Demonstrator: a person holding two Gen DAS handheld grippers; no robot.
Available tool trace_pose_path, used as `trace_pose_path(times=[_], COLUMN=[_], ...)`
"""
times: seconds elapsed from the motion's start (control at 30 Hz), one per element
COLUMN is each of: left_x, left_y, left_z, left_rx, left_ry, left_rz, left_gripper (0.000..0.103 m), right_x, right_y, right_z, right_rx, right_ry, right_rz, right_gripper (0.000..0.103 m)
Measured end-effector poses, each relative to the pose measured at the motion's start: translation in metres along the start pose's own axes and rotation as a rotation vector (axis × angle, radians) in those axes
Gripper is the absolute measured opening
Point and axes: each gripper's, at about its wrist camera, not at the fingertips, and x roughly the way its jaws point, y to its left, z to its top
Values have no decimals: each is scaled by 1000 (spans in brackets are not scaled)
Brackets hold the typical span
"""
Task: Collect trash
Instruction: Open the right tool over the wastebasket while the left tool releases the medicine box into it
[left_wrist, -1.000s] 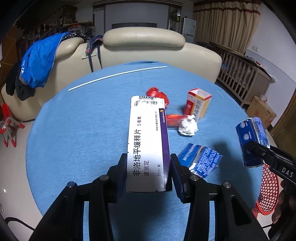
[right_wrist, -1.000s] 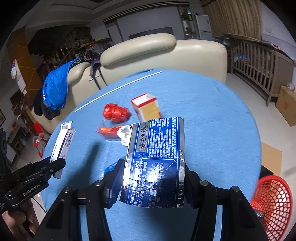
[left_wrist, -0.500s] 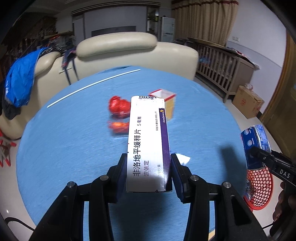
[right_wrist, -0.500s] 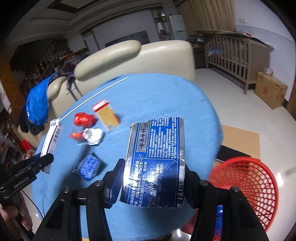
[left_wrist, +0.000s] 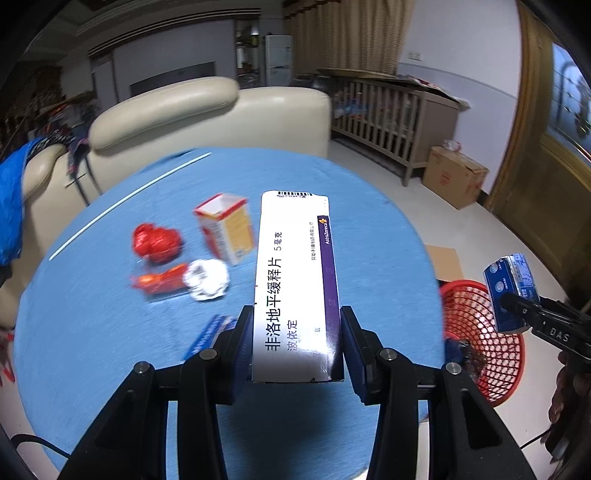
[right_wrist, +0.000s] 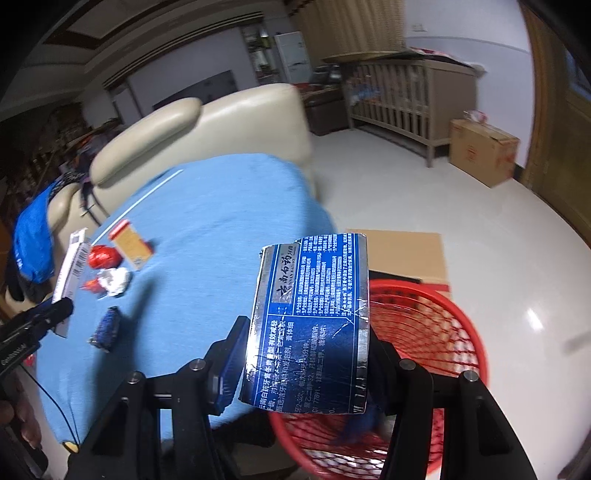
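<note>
The right gripper (right_wrist: 308, 354) grips the blue toothpaste box (right_wrist: 314, 317) above the red basket (right_wrist: 436, 328) at 3 o'clock beside the table (right_wrist: 221, 221); the left gripper (left_wrist: 293, 341) clamps the white medicine box (left_wrist: 295, 280). Next, probably, the right fingers must open over the basket

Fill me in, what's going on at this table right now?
Trash is being cleared off the round blue table. The left gripper clamps a white-and-purple medicine carton above the tabletop. The right gripper holds a flattened blue-and-silver box over the red mesh basket on the floor, unreleased.
</note>
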Motion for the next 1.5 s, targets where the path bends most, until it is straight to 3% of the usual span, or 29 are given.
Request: trace_pose_path(times=[0.4, 0.67, 0.9, 0.97, 1.1, 1.4, 1.5], left_x=[5, 13, 22, 28, 36, 62, 73], left_y=[-82, -136, -157, -168, -185, -214, -221], left_z=[4, 1, -2, 0, 0, -3, -4], left_rx=[154, 255, 298, 314, 347, 416, 442], left_ry=[19, 42, 66, 76, 90, 156, 188], left_rz=[-111, -178, -194, -201, -215, -226, -229], left_gripper=[47, 47, 47, 47, 47, 47, 64], right_x=[-4, 17, 31, 32, 26, -3, -12], right_y=[-75, -98, -111, -114, -122, -146, -149], right_z=[-21, -30, -37, -36, -33, -25, -22], right_rx=[96, 104, 130, 138, 172, 263, 286], right_ry=[26, 75, 110, 118, 93, 10, -17], right_rz=[-103, -134, -139, -138, -138, -126, -114], right_gripper=[59, 59, 62, 67, 75, 76, 76])
